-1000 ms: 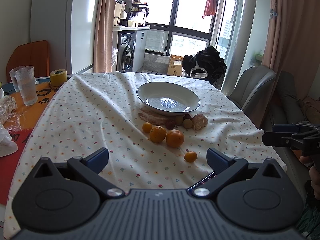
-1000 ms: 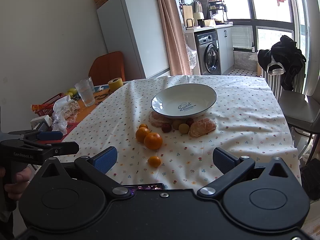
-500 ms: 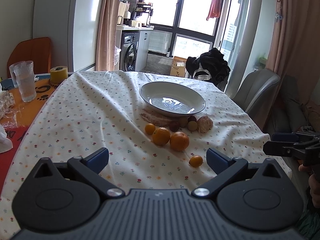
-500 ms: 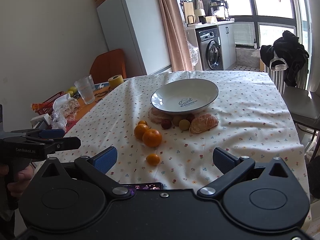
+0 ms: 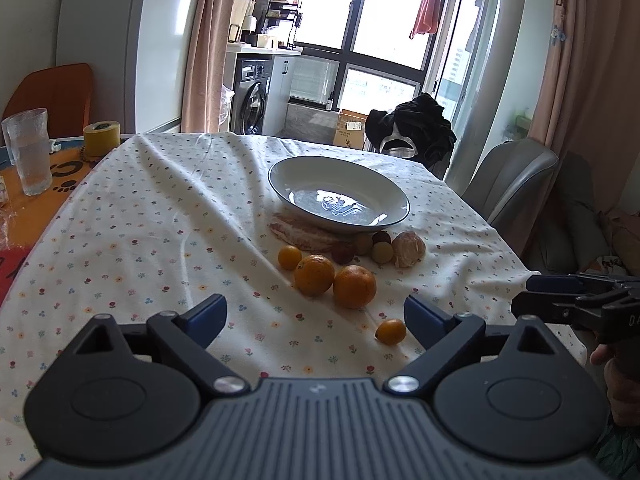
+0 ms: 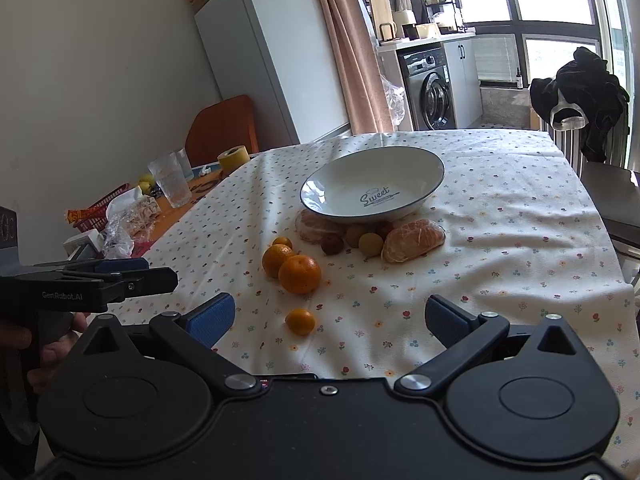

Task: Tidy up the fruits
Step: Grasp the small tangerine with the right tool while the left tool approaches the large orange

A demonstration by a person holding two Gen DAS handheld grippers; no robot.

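Bright daylight comes from the window (image 5: 360, 12), overexposed there; both pictures are sharp, with strong fisheye bending at edges.

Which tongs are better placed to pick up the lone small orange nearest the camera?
Right, probably. The small orange lies inside the gap of the open right tongs. In the left view it sits against the right-hand finger of the closing, empty left tongs.

Black tool (image 5: 316, 316), blue pads (image 5: 208, 314)
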